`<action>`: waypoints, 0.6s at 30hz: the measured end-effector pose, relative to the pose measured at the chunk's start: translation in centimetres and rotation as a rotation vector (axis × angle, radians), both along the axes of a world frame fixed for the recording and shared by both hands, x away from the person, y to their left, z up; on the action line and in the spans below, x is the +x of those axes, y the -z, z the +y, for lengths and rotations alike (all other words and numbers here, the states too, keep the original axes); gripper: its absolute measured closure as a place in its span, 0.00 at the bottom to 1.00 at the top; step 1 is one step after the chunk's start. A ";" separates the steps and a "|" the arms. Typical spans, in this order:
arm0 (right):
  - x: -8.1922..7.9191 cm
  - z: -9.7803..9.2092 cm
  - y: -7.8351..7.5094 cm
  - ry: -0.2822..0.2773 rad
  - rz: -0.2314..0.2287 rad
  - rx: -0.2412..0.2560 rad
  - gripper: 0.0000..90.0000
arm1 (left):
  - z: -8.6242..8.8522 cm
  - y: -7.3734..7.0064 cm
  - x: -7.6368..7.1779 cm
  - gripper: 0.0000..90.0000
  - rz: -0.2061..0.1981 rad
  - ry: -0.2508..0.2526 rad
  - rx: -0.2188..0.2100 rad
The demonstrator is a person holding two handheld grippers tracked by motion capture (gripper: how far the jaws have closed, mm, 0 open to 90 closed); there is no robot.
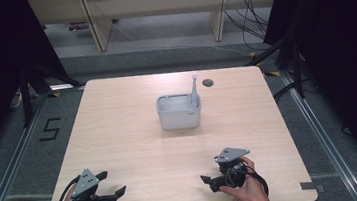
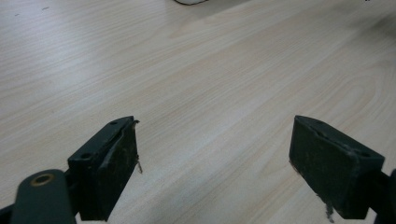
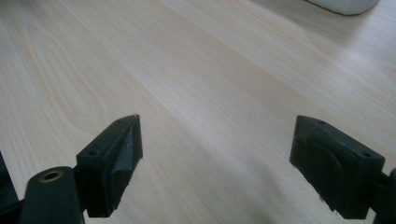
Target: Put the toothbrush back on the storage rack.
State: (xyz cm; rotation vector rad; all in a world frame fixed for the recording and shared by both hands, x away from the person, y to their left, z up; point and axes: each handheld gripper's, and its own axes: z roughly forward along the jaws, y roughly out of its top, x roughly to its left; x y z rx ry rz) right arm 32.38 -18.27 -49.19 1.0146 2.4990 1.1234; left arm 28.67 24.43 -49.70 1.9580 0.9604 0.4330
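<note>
Progress: you are holding both grippers at the near edge of the worktop (image 1: 136, 150), with nothing grasped; judging by that, the handling of the tub has not begun.
Tub: the grey tub (image 1: 179, 111) is sitting toward 12 o'clock from your hands, well apart from both, with a pale stick-like tool (image 1: 194, 90) leaning upright in its right end.
Left gripper (image 1: 111, 184): you are keeping its jaws wide apart, empty, over bare wood.
Right gripper (image 1: 206, 179): its jaws are also standing wide apart, empty.
Edges: both hands are sitting near the 6 o'clock edge.
Room: open wood is lying between grippers and tub; a small dark hole (image 1: 208, 83) is sitting at 1 o'clock beyond it.
</note>
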 end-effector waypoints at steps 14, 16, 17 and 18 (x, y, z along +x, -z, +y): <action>-0.7 -0.7 0.1 0.017 0.006 -0.006 0.19 | 0.0 0.0 0.0 0.16 0.002 -0.002 0.001; -0.8 -0.8 0.1 0.016 -0.004 -0.004 0.19 | 0.0 0.0 0.0 0.16 0.001 -0.003 0.000; -0.7 -0.8 0.1 0.005 -0.007 -0.003 0.19 | 0.0 0.0 0.0 0.16 0.002 -0.003 0.000; -1.0 -0.9 0.1 0.029 0.005 -0.004 0.19 | 0.0 0.0 0.0 0.16 0.002 -0.003 0.001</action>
